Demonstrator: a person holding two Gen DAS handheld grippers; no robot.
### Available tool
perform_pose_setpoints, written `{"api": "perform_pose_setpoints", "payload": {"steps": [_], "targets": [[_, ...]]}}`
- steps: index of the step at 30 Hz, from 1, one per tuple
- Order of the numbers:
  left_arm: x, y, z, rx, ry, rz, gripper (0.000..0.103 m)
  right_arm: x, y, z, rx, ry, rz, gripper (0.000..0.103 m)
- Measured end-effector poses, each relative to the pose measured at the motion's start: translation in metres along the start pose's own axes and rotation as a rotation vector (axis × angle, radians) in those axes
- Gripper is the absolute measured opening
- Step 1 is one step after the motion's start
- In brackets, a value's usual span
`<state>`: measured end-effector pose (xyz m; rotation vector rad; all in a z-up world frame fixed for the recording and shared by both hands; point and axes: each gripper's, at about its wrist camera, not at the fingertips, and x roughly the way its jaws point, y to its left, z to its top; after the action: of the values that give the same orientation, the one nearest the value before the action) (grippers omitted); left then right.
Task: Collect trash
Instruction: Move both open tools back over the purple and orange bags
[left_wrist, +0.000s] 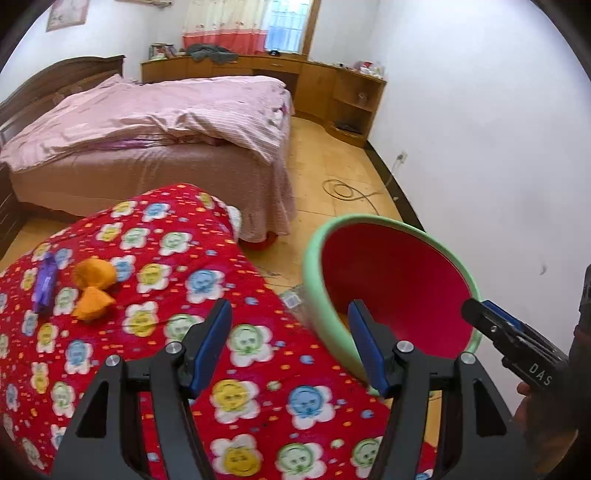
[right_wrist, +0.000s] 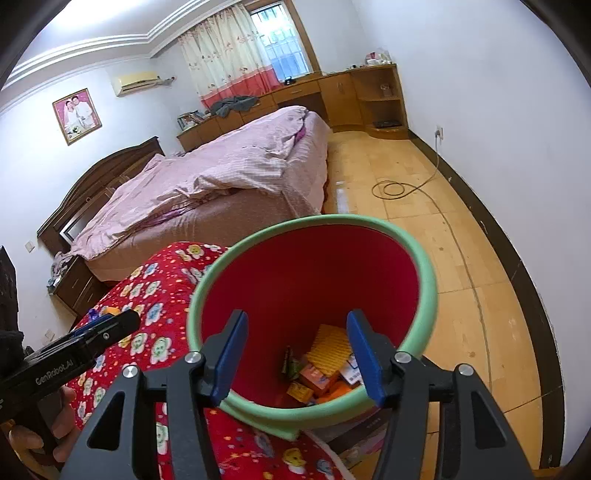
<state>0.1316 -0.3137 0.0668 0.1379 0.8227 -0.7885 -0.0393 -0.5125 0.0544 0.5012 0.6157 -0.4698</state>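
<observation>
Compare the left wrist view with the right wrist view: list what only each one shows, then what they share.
Only the left wrist view shows the crumpled orange wrappers and the purple wrapper clearly, lying apart on the red flower-print blanket.

Only the right wrist view shows the trash inside the red bin with the green rim: a yellow ridged packet and small orange boxes. It also shows the framed wall portrait.

Both show the blanket, the bin, the pink-covered bed, and the open left gripper and open right gripper.

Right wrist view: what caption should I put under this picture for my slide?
Open right gripper hovers over the red bin holding collected wrappers, beside the flowered red blanket.
</observation>
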Motion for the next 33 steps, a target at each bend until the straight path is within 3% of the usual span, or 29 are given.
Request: {"api": "perform_pose_setpoints", "payload": {"steps": [19,33], "targets": [[-0.045,0.115,0.010,-0.117,-0.077,0.210,0.065,0.016,0.098,0.012,-0.075,0.012,0.124,0.068],[-0.012,0.216,0.006,-0.241,-0.022,0.332,0.065,0.067,0.165,0.009,-0.131,0.078,0.172,0.069]]}}
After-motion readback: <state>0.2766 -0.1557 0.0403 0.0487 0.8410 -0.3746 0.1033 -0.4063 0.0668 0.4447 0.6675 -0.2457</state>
